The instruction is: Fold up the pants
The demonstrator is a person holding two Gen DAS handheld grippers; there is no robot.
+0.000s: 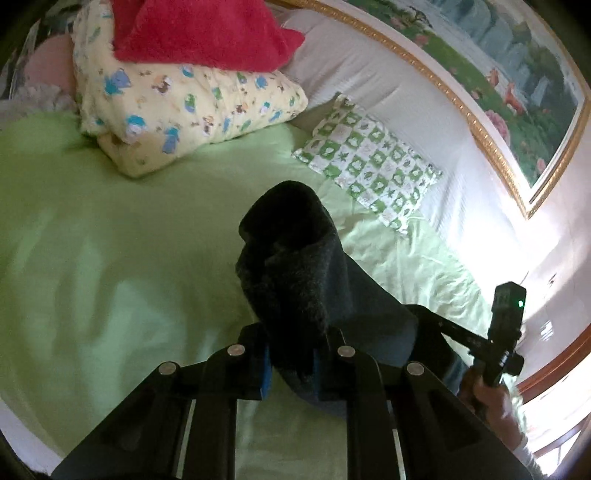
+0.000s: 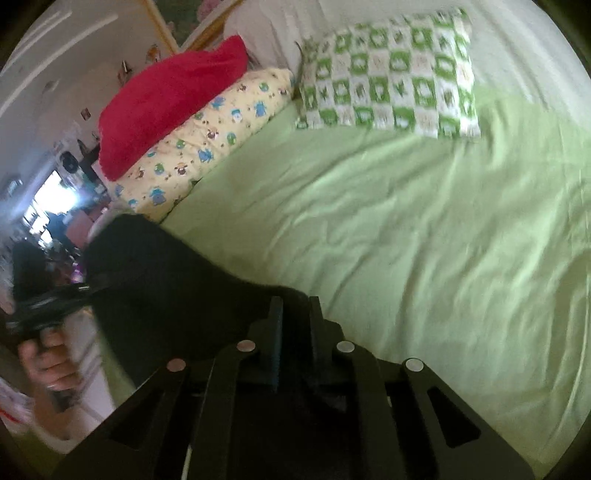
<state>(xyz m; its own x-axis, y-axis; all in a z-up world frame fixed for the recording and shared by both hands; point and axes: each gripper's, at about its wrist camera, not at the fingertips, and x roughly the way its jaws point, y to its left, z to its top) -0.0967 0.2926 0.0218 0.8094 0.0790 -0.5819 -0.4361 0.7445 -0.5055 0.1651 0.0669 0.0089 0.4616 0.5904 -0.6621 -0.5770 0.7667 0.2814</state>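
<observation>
Through my left wrist view, my left gripper (image 1: 291, 363) clamps the dark fleecy pants (image 1: 295, 266), bunched up above the pale green bedsheet (image 1: 110, 240). Through the right, my right gripper (image 2: 295, 325) pinches their far edge. I should keep both grips level and taut. No containers in sight.

Left claw (image 1: 291, 363) and right claw (image 2: 295, 332) both clamped on dark cloth (each angled downward).

Dark fuzzy matt cloth pants (image 1: 295, 258) at centre frame, smooth pale-green cotton-looking sheet (image 1: 110, 240) lower left, fluffy red blanket (image 1: 207, 33) up top, glossy gilt picture frame (image 1: 480, 122) upper right, matt black plastic gripper (image 1: 291, 363) arms.
</observation>
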